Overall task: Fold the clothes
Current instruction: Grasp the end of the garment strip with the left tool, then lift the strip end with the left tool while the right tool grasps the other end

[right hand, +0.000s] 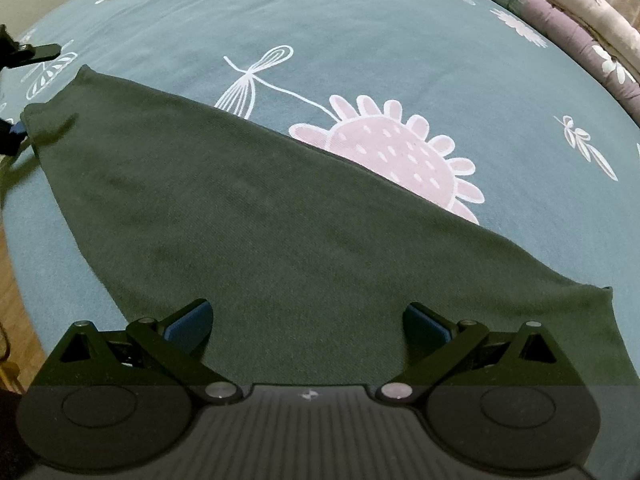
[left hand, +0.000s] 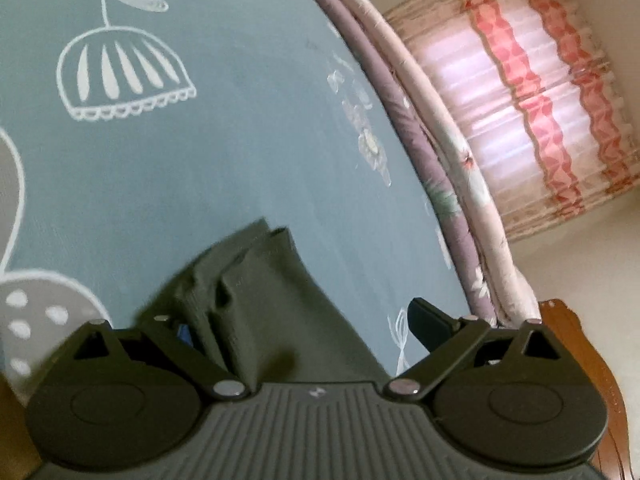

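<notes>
Blue-grey bedsheet point(right hand: 400, 40) printed with white and pink flowers serves as the folding surface. On it lies the dark olive knitted garment point(right hand: 260, 220), spread flat for folding. Left gripper point(left hand: 304, 320), jaws wide apart, has the garment's bunched end between its fingers; right gripper point(right hand: 308, 320) hovers released over the near hem. No legible writing shows.

Dark green garment point(right hand: 260, 220) lies flat, folded w/ far corner bunched, on bed.
</notes>
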`<action>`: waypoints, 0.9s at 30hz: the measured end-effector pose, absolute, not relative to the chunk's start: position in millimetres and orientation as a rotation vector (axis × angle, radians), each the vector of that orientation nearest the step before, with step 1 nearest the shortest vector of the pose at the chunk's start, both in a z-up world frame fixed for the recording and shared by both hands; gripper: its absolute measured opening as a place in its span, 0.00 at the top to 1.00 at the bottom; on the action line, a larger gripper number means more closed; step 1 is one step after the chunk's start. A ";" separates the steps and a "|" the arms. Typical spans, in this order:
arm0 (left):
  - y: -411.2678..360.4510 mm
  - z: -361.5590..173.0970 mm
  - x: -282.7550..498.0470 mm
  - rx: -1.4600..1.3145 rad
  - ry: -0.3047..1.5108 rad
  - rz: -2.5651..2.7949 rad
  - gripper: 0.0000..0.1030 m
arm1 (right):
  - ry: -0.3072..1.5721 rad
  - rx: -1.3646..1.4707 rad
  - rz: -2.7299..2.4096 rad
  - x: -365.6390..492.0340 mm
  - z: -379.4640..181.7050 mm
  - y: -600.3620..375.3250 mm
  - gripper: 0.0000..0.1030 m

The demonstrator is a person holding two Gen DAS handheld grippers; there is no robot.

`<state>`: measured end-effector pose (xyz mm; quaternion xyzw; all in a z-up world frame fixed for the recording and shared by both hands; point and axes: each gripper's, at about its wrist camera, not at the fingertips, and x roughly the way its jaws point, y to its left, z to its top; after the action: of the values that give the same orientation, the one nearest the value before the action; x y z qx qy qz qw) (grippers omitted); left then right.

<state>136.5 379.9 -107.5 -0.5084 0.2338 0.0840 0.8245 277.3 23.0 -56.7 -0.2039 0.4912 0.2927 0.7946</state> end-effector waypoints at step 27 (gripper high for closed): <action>372.6 -94.5 124.4 -0.777 0.612 0.274 0.93 | 1.055 -0.451 0.655 277.9 -50.0 27.5 0.00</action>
<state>124.4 372.6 -94.5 -0.3715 0.2926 0.1311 0.8713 277.9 27.5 -50.0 -0.2097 0.4898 0.3041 0.7897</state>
